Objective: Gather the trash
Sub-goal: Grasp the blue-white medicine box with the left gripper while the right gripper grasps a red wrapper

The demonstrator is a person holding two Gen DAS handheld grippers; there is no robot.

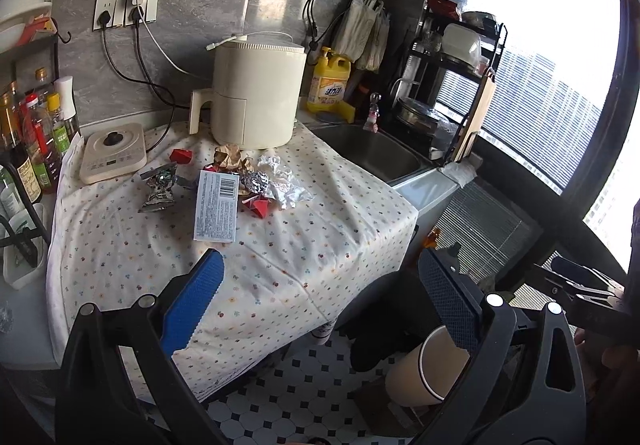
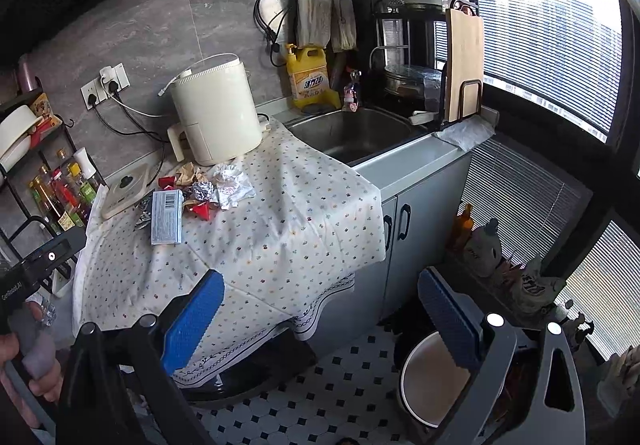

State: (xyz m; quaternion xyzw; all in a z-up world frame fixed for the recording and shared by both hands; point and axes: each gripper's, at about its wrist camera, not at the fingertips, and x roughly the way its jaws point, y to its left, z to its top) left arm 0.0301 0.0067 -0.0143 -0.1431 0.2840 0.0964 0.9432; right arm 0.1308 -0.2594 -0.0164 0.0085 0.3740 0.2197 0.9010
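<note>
Two hand-held grippers, left hand-held gripper [image 1: 320, 309] and right hand-held gripper [image 2: 320, 321], I hold wide apart and empty, ready to grab. The crumpled foil and paper trash [image 1: 240, 177] lies piled on the cloth-covered desk [image 1: 280, 265]. The round cream bin [image 2: 432, 377] waits below, so dropping is easy.

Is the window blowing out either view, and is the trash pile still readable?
Left wrist: the window is blown out white at the upper right, but the box and its barcode stay sharp. Right wrist: milder glare, buildings visible outside; the foil reads clearly. Both bend straight lines at the edges.
</note>
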